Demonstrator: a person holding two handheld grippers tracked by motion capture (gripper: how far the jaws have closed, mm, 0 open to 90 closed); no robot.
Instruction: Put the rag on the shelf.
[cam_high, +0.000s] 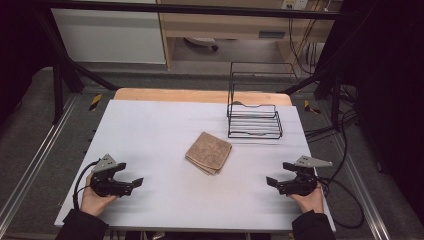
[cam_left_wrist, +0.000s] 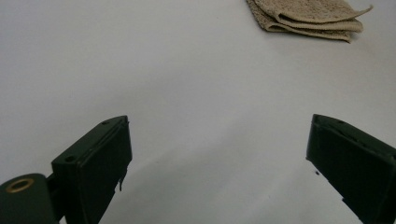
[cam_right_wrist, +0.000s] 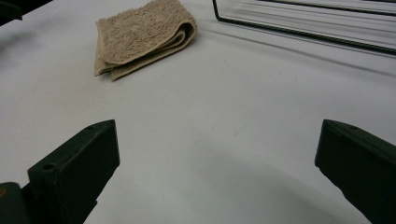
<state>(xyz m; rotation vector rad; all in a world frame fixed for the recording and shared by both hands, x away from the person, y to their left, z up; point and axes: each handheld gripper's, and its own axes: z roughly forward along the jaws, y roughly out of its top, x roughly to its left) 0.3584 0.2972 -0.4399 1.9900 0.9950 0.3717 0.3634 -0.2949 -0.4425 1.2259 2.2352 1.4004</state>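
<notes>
A folded beige terry-cloth towel (cam_high: 208, 152) lies flat near the middle of a white rectangular table top (cam_high: 150, 130), its layered edges facing the person's side. At the near left corner of the table, a hand holds the black two-jaw left gripper (cam_high: 132, 184) low over the surface, its jaws pointing toward the centre; at the near right corner the other hand holds the black two-jaw right gripper (cam_high: 271, 182), pointing inward the same way. Both pairs of jaws stand wide apart with nothing between them. In the left gripper view, the towel (cam_left_wrist: 310, 16) sits well ahead and off to the right, with bare white table between it and the left gripper (cam_left_wrist: 219, 154). In the right gripper view, the towel (cam_right_wrist: 142, 35) lies ahead and to the left of the right gripper (cam_right_wrist: 217, 161), again with bare table between. Behind the towel, toward the far right of the table, stands an empty black wire rack (cam_high: 254, 107) with a raised back; it appears close to the towel but not touching it, though the high view is small. A strip of bare light wood (cam_high: 200, 95) shows along the far edge of the table, and dark cables (cam_high: 345, 150) trail on the floor to the right.
</notes>
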